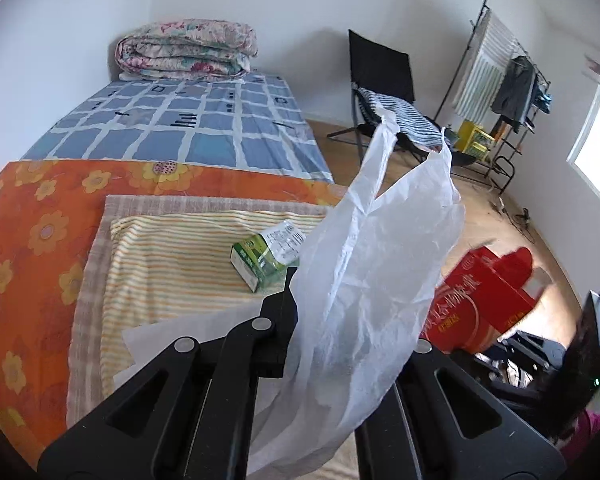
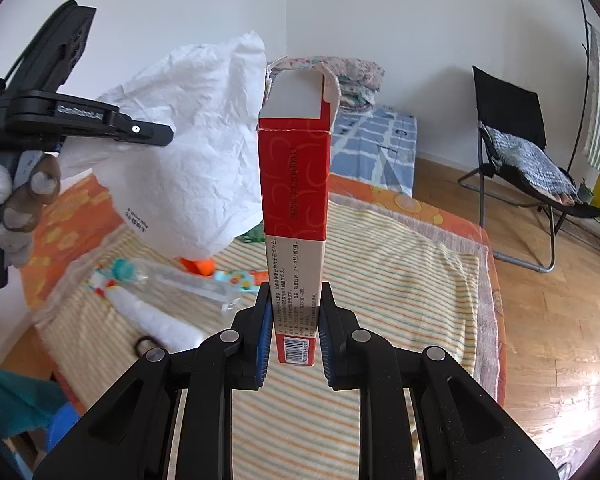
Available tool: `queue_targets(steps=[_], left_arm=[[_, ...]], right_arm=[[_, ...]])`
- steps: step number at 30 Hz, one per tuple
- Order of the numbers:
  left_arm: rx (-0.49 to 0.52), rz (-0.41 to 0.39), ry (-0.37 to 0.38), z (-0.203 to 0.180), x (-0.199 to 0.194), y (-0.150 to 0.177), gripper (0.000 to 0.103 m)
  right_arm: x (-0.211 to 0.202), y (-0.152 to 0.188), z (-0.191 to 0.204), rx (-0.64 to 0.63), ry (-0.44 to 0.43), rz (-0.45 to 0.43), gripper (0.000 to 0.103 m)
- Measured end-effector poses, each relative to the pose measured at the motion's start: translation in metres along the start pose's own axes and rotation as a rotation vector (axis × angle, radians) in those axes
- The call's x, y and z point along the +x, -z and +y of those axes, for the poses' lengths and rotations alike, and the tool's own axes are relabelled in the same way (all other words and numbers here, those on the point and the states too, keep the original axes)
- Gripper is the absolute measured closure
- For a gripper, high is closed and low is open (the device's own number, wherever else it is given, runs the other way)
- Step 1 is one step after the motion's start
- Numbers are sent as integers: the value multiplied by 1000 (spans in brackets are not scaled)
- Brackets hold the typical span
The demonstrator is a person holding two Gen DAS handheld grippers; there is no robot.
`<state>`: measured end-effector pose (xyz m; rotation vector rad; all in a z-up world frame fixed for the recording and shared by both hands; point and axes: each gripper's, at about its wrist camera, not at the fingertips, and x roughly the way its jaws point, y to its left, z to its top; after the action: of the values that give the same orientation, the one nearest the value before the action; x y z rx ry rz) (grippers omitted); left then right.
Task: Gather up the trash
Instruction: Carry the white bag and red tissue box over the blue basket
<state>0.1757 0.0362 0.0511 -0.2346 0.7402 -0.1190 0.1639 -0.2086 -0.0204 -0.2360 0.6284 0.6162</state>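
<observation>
Item 1. Left gripper (image 1: 296, 300): clenched on a white plastic bag (image 1: 372, 248), which hangs lifted above the bed (image 1: 172, 128). In the right wrist view this gripper (image 2: 156, 134) sits upper left, carried by a gloved hand (image 2: 24, 208).

Item 2. Right gripper (image 2: 292, 320): grasping a red and white carton (image 2: 294, 184) by its lower, barcoded end. Carton stands upright between the blue pads (image 2: 265, 328), top flap torn open, apparently empty (interior not fully visible). Held just beside the bag, not yet in it.

Item 3. Trash remaining on the striped towel (image 2: 400, 288): a green carton (image 1: 266, 254), a clear plastic wrapper (image 2: 188, 280), an orange scrap (image 2: 198, 265), some white paper (image 2: 156, 316).

Risks, as judged:
- Bag is pinched along one side only, so its mouth probably hangs collapsed; the carton could catch on the film and drop back to the bed.
- Carton is tall and gripped low; its top may tip or snag on the bag handles (image 1: 388, 124).
- Thin film may slip from the clenched jaws under added weight.
- Light cardboard could crush if squeezed harder.
</observation>
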Motion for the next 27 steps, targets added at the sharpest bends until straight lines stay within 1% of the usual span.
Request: queue_targets(steps=[3, 8, 14, 19, 21, 27], left_arm=[[12, -12, 9, -3, -30, 14, 103], [1, -20, 23, -3, -76, 42, 103], [2, -1, 36, -8, -130, 91, 103], [-43, 51, 53, -2, -152, 133, 103], [-77, 80, 63, 3, -157, 153, 103], [-130, 143, 61, 11, -164, 204, 103]], right_arm=[[-18, 5, 6, -12, -18, -13, 84], [-49, 17, 16, -2, -53, -28, 84], [-81, 39, 36, 8, -123, -25, 84], [-96, 64, 57, 10, -186, 5, 84], [-99, 76, 68, 8, -206, 25, 84], [-97, 111, 90, -19, -239, 96, 84]])
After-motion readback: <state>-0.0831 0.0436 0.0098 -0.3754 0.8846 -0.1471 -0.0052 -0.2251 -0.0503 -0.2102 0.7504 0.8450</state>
